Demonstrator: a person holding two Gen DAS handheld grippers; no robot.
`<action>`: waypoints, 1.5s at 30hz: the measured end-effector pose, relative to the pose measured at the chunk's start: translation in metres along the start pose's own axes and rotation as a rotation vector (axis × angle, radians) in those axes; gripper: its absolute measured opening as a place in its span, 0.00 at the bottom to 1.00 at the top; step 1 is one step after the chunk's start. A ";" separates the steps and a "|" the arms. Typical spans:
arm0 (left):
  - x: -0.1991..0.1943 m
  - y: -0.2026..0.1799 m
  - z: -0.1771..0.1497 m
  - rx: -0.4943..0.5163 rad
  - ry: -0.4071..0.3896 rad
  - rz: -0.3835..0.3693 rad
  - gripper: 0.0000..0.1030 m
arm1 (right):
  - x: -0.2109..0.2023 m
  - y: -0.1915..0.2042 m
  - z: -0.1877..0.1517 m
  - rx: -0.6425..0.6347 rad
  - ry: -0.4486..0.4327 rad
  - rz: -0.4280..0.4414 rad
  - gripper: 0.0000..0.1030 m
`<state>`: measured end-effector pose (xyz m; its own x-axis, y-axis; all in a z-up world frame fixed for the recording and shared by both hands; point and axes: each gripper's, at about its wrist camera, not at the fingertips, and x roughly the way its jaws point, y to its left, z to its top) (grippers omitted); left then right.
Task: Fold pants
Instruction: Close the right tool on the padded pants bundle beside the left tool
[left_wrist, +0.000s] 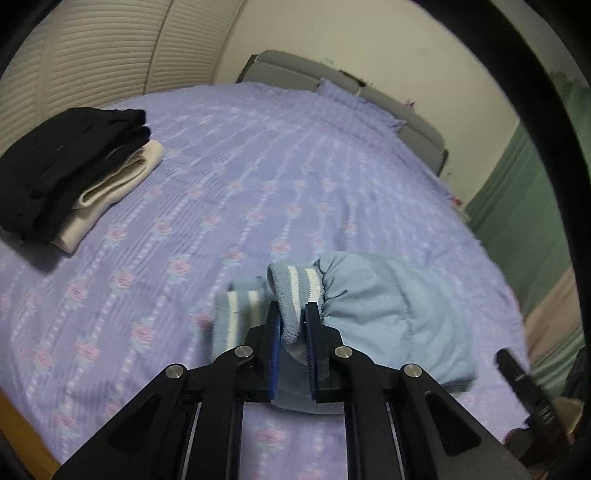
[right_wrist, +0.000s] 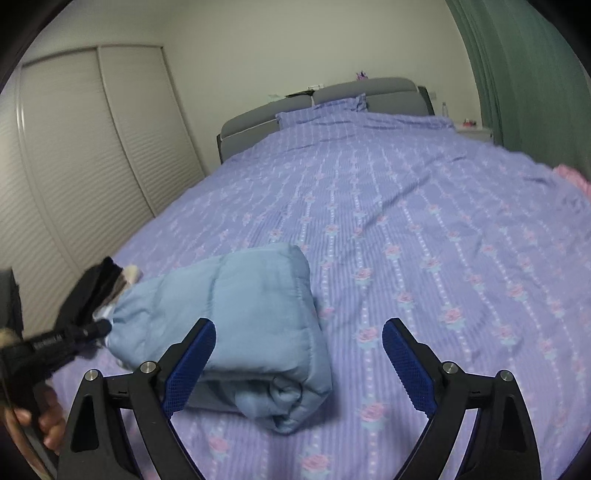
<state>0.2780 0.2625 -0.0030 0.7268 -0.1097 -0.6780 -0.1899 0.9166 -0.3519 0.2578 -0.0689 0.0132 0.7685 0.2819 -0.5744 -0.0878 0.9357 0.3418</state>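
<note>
Pants folded on bedspread; left gripper pinching striped cuff; right gripper spread wide.

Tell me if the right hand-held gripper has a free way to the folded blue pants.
Probably yes. The right hand-held gripper is open, the blue pants lie just ahead by its left finger, and nothing lies between. The left hand-held gripper pinches the striped cuff.

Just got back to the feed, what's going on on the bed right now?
The light blue padded pants lie folded into a thick bundle on the purple floral bedspread. The left gripper is shut on a striped ribbed cuff at one end of them. The right gripper hovers open over the other end, gripping nothing. A folded stack of black and cream clothes sits farther off on the bed.
</note>
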 end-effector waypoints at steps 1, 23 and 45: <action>0.005 0.003 -0.001 0.006 0.010 0.015 0.13 | 0.007 -0.002 0.001 0.026 0.013 0.019 0.90; 0.032 0.022 -0.012 0.033 0.056 0.100 0.13 | 0.123 -0.013 -0.020 0.377 0.318 0.300 0.99; 0.006 0.036 -0.012 -0.014 0.042 0.064 0.55 | 0.138 0.052 -0.014 0.016 0.307 -0.075 0.58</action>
<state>0.2675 0.2907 -0.0271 0.6847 -0.0671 -0.7257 -0.2450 0.9166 -0.3159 0.3502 0.0220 -0.0589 0.5453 0.2652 -0.7952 -0.0265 0.9536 0.2999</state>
